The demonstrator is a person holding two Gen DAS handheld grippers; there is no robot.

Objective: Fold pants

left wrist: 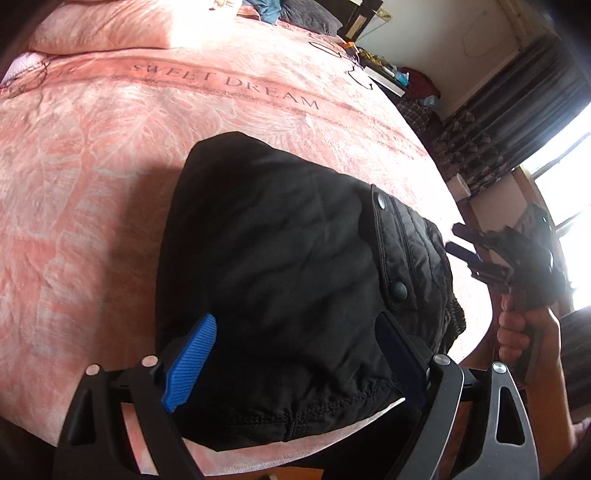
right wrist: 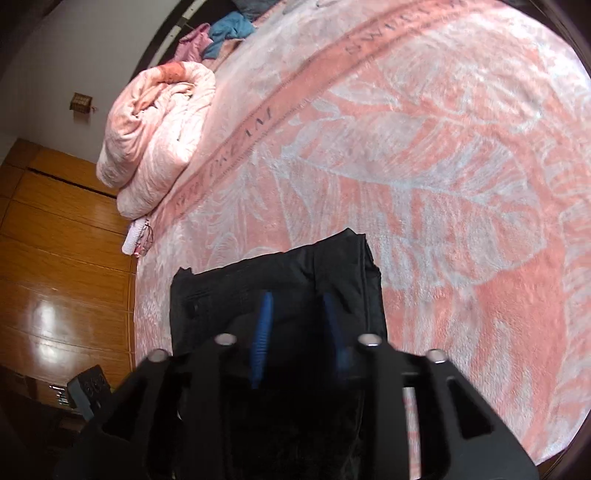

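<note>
Black pants (left wrist: 277,240) lie folded into a compact bundle on the pink bedspread (left wrist: 92,166), near the bed's near edge, with a flap and two snap buttons on the right side. My left gripper (left wrist: 295,317) stands wide open just over the near end of the bundle, a blue pad on each side, not pressing the cloth. In the right wrist view the same pants (right wrist: 280,273) sit below my right gripper (right wrist: 297,295), whose blue pads stand apart with nothing pinched. A hand (left wrist: 517,332) holds that right gripper (left wrist: 451,236) just off the bundle's right side.
A rolled pink quilt (right wrist: 155,147) lies at the bed's far left, with pink and blue clothes (right wrist: 229,31) beyond it. A pillow (left wrist: 110,33) is at the head. Wooden floor (right wrist: 55,240) lies left of the bed. Cluttered shelves (left wrist: 417,85), curtains and a bright window are on the right.
</note>
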